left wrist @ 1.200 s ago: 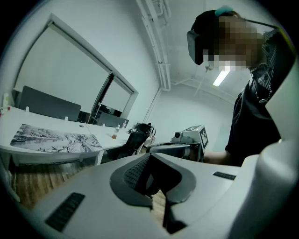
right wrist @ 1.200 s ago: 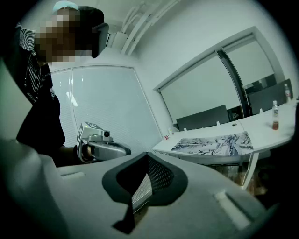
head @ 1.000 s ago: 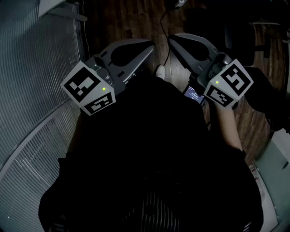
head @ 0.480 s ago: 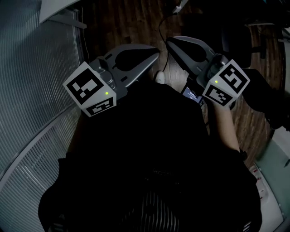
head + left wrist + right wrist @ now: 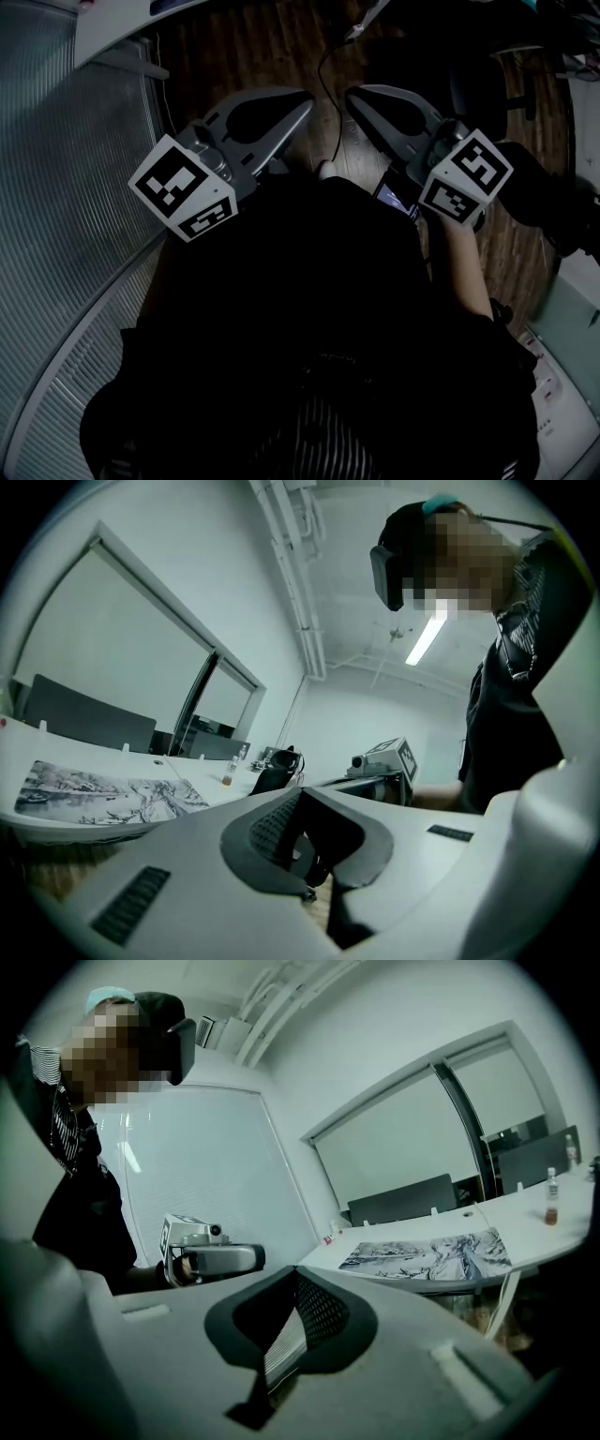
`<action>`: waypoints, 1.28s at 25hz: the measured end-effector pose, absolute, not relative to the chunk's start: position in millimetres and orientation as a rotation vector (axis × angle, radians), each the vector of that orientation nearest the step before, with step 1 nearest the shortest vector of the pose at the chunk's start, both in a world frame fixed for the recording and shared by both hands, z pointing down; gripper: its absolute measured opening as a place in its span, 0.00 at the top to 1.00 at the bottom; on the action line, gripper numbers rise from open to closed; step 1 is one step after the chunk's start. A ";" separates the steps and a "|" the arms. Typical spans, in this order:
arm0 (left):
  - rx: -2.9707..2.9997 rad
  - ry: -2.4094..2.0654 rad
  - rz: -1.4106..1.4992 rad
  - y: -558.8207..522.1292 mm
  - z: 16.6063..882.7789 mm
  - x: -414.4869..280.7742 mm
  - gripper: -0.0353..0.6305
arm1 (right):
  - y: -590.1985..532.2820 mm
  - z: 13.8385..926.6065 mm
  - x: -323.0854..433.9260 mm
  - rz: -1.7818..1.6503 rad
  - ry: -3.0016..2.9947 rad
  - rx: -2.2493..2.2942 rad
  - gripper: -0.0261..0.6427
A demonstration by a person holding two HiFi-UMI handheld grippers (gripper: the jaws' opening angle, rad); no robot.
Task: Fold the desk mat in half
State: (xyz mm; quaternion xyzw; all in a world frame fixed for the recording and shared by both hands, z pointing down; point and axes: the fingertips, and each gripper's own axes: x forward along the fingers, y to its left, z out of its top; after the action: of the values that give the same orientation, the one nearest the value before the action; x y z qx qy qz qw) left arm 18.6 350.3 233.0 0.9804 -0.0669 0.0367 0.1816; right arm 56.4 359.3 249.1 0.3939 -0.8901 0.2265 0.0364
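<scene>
The desk mat [image 5: 103, 799], printed in grey and white, lies flat on a white desk [image 5: 37, 752] at the left of the left gripper view. In the right gripper view the desk mat [image 5: 431, 1252] is at the right, some way off. Both grippers are held close to a person's black-clad body over a wooden floor, far from the mat. My left gripper [image 5: 302, 97] is shut with nothing in it, and so is my right gripper [image 5: 354, 94]. Each gripper view shows the other one: the right gripper [image 5: 380, 761] and the left gripper [image 5: 211, 1258].
A ribbed grey panel [image 5: 66, 187] runs down the left of the head view, with a white desk edge [image 5: 122, 19] above it. A black office chair [image 5: 487, 84] stands at the right, and a cable [image 5: 328, 66] hangs over the floor. A small bottle [image 5: 552, 1196] stands on the desk.
The head view has tipped a little, so more of the desk edge shows at the top. Both grippers stay shut and close together, shifted only slightly.
</scene>
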 end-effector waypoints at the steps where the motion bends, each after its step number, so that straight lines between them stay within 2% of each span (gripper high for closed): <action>1: 2.759 -0.191 0.101 344.9 235.9 12.6 0.94 | 354.6 248.7 53.3 0.694 -2.722 1.216 0.95; 9: 2.709 -0.308 0.074 303.0 270.0 -47.0 0.93 | 334.9 262.8 24.8 0.683 -2.655 1.148 0.95; 17: 2.691 -0.383 0.053 276.0 272.9 -52.4 0.94 | 297.4 257.8 35.2 0.583 -2.662 1.112 0.95; 23: 2.726 -0.443 0.029 256.3 250.7 -19.7 0.93 | 265.8 247.4 70.7 0.579 -2.735 1.092 0.95; 32: 2.777 -0.403 -0.009 225.7 221.1 86.0 0.93 | 227.1 237.5 162.2 0.608 -2.827 1.100 0.95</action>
State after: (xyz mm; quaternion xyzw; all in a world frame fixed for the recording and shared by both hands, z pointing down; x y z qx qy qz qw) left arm 86.0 225.7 221.1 0.9758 -0.1415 -0.0033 0.1668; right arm 162.2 227.1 237.5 0.3553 -0.9136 0.1963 0.0238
